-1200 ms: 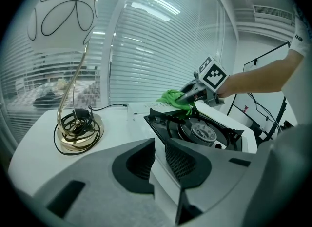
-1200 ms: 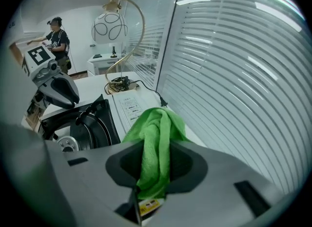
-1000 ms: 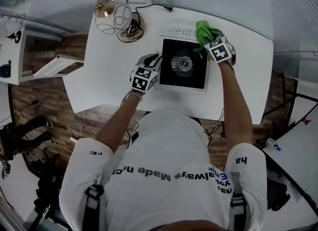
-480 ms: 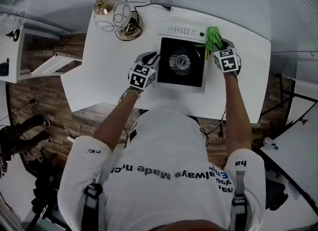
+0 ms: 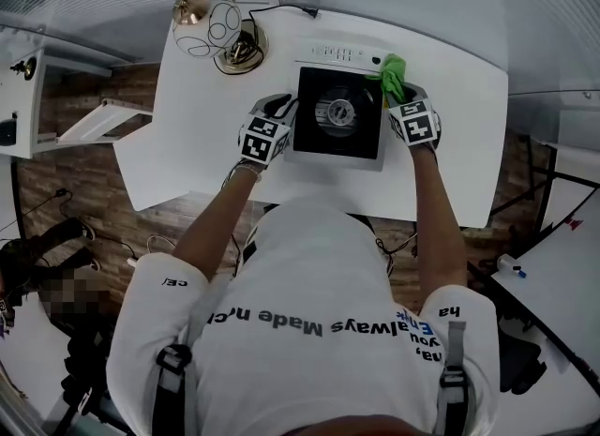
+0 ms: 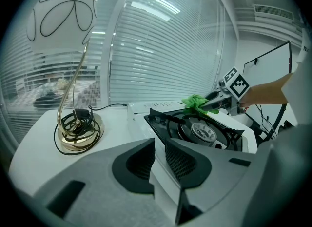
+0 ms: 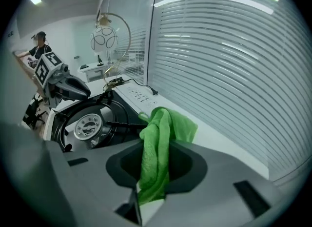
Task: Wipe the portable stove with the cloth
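Note:
The portable stove (image 5: 314, 134) stands in the middle of the white table (image 5: 206, 143). It has a white body, a black top and a round burner (image 5: 337, 112). My right gripper (image 5: 399, 95) is shut on the green cloth (image 5: 392, 70) and holds it at the stove's far right edge. The cloth (image 7: 163, 128) hangs bunched between the jaws of the right gripper (image 7: 157, 148), with the burner (image 7: 88, 126) to its left. My left gripper (image 5: 286, 108) sits at the stove's left side. The left gripper (image 6: 159, 145) has its jaws pressed on the stove's white edge (image 6: 161, 172).
A gold lamp with a round white shade (image 5: 211, 26) and a coiled cable on its base (image 5: 246, 50) stands at the table's far left. A row of buttons (image 5: 342, 52) runs along the stove's back. Window blinds (image 7: 234, 50) rise behind the table.
The right gripper with the cloth has slid from the stove's far right corner a little toward me along the right edge. The left gripper has stayed at the stove's left side.

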The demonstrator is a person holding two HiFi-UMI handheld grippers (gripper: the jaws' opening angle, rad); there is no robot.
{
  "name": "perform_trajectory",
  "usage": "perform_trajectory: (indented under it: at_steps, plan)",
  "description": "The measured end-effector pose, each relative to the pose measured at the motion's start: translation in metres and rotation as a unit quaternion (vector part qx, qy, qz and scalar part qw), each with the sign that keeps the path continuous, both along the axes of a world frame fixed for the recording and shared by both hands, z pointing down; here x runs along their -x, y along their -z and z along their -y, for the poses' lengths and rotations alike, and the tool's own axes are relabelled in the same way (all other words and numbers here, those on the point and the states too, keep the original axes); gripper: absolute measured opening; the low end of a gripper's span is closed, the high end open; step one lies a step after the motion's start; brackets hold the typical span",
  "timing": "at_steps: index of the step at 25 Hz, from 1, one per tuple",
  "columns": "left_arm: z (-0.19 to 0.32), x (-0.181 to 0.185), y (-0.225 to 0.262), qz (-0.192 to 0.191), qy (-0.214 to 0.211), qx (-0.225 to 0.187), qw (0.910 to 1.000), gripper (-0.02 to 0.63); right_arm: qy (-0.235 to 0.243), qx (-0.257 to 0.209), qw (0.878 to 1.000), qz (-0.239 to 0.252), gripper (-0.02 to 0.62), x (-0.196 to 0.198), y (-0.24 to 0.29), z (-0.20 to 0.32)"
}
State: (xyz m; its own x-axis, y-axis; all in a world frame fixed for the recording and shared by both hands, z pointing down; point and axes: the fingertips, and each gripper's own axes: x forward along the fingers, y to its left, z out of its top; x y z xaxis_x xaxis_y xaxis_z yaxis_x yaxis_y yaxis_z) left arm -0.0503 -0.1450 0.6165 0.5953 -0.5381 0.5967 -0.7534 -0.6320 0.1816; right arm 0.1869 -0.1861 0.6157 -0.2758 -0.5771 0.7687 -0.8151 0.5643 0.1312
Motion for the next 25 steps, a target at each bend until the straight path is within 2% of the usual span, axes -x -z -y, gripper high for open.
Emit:
perform_trajectory:
  at_steps: [8,15,21,25]
  plan:
    - [0.0,0.0,-0.001,0.007,0.0,-0.003,1.0,0.048,0.03,0.007,1.0,0.006,0.083,0.018,0.003,-0.032]
    - [0.0,-0.001,0.0,0.014,-0.002,-0.005,0.9999,0.049,0.113,0.011,0.993,-0.017,0.083,0.054,0.005,-0.067]
    - [0.0,-0.002,-0.001,0.015,0.001,-0.005,0.9999,0.049,0.122,0.018,0.992,-0.007,0.083,0.053,0.003,-0.085]
    - [-0.001,-0.001,0.0,0.012,0.005,-0.005,0.9999,0.048,0.126,0.039,0.991,0.011,0.083,0.053,0.003,-0.102]
